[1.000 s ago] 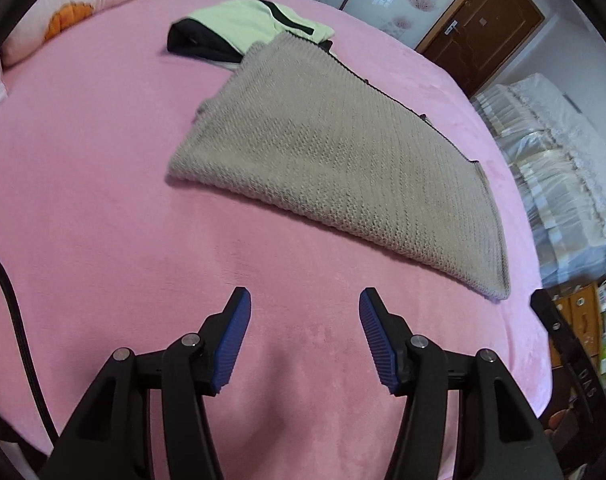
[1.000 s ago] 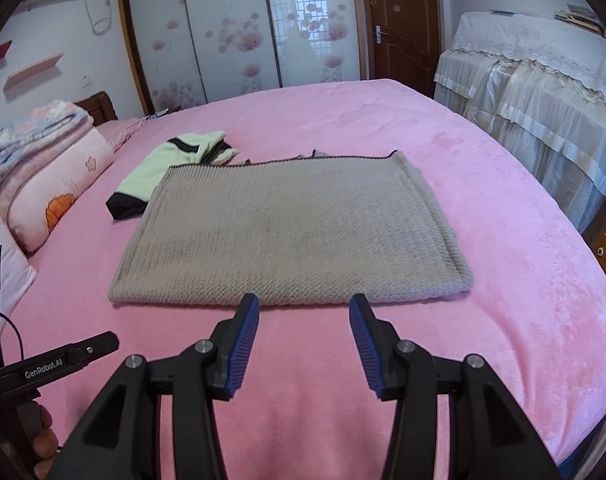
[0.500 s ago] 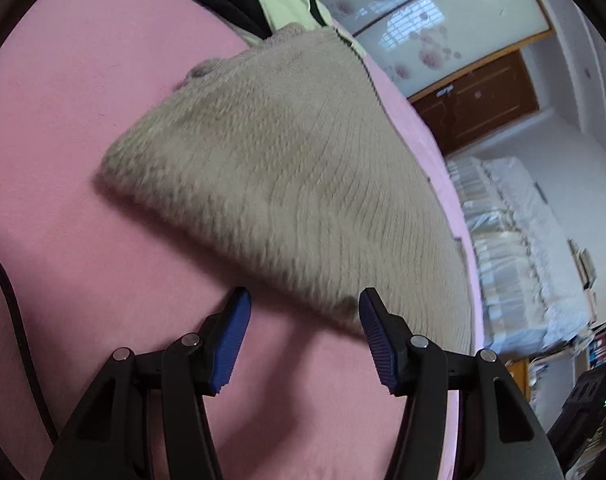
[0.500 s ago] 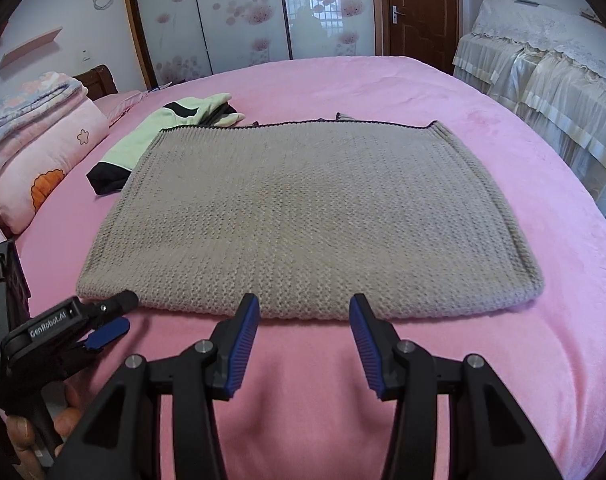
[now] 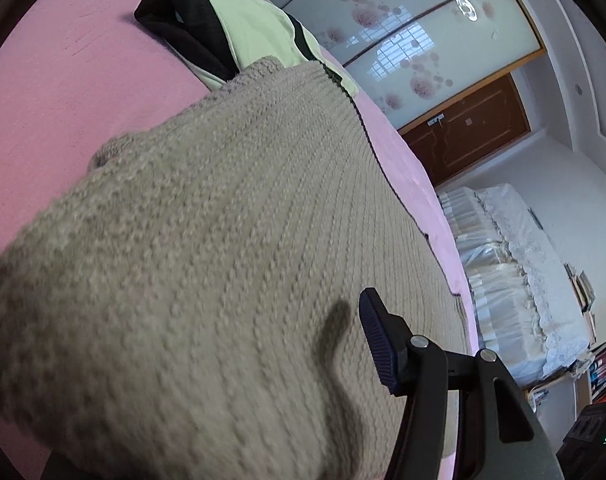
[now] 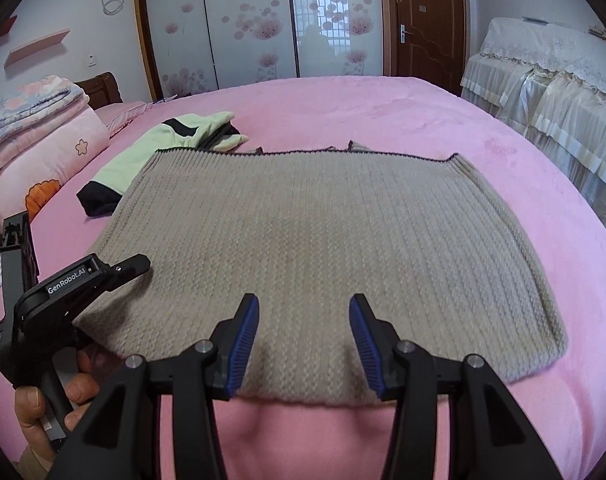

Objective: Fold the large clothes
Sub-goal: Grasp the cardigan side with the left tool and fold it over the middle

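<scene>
Knitwear lies flat on the pink bed [image 6: 383,112]: a beige sweater [image 6: 323,240], a green-and-black garment [image 6: 167,140] at its far corner. Right gripper [image 6: 303,336] hovers over the near hem, jaws apart, empty. Left gripper [image 6: 115,270] sits at the near left corner, one finger over the knit, the other hidden; its hold is unclear.
</scene>
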Demonstrator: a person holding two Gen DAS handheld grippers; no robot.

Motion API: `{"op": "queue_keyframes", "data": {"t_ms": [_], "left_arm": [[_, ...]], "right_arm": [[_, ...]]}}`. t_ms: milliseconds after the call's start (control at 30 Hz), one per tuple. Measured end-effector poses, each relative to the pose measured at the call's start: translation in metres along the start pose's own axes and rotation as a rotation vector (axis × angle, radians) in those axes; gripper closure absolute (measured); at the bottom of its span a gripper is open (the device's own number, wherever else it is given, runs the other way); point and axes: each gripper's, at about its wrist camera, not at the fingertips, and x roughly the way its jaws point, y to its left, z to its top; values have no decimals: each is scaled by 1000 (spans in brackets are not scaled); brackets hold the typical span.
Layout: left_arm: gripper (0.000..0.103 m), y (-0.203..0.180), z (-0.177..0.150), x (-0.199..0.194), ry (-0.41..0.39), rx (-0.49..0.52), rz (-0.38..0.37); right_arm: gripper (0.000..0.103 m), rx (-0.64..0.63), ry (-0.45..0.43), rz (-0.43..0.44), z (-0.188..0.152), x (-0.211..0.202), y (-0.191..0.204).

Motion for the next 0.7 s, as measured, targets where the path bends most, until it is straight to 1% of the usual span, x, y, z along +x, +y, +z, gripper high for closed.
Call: {"op": "queue_keyframes", "data": {"t_ms": [67, 100, 133, 167, 200, 233, 267, 300, 367, 467, 500, 567, 667, 700], "left_arm": [[48, -1, 2, 0, -15, -21, 3], [52, -2, 4, 1, -24, -29, 10], [62, -4, 5, 1, -39, -28, 26], [68, -4, 6, 1, -51, -25, 43], [76, -8, 6, 0, -65, -14, 65], [83, -9, 6, -3, -72, -9, 73], [84, -13, 6, -6, -82, -3, 78], [86, -20, 6, -7, -94, 15, 95], [88, -26, 7, -17, -119, 52, 117], [89, -48, 7, -26, -166, 120, 147], [90, -59, 7, -28, -187, 149, 149], [90, -73, 4, -32, -210, 194, 159], [91, -105, -5, -39, -258, 290, 171], [91, -114, -7, -42, -265, 310, 171]], "right_arm": [[56, 5, 6, -6, 6, 8, -1], [60, 8, 6, -8, 11, 15, -3], [63, 7, 8, -13, 14, 20, -2], [67, 3, 12, -19, 18, 25, -2], [72, -4, 15, -21, 22, 33, -1], [75, -10, 15, -25, 25, 38, -1], [80, -16, 19, -32, 27, 43, 0], [83, -31, 23, -32, 29, 51, 2], [86, -51, 35, -42, 30, 63, 4], [86, -80, 106, -22, 21, 90, 7], [86, -95, 119, -18, 17, 96, 8], [86, -116, 116, -14, 14, 99, 9], [86, -79, 126, 34, 14, 99, 1], [86, -43, 134, 70, 14, 99, -7]]}}
